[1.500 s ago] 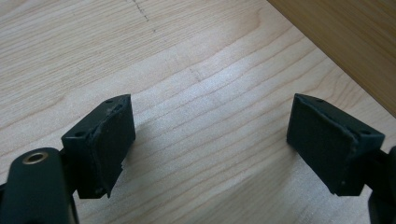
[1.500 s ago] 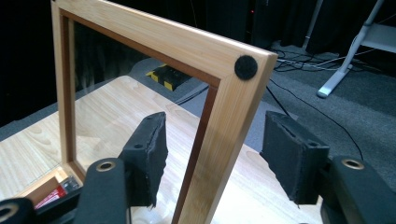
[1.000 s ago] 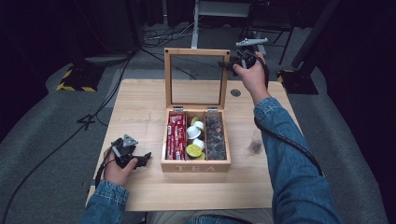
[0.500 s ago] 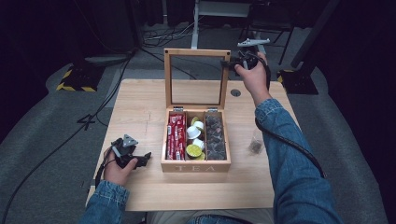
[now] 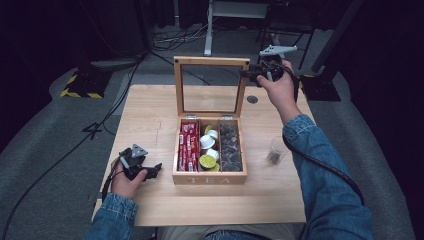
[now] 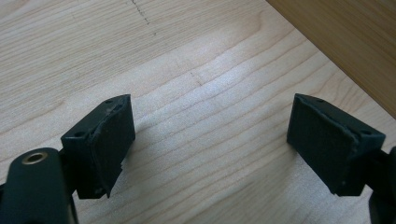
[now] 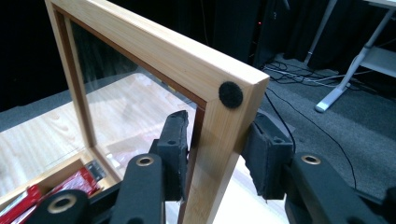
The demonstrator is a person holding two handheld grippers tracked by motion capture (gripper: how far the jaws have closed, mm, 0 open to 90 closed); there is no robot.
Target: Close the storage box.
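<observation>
Right gripper (image 7: pixel 212 154): jaws have just been closing and now pinch the upper corner of the tea box's glass lid (image 7: pixel 205 70). Lid stands upright over the tea box (image 5: pixel 210 172) at mid-tabletop (image 5: pixel 150 107). Likely next: swinging it shut. Left gripper (image 6: pixel 210 140) rests beside the box, jaws wide, holding nothing.
</observation>
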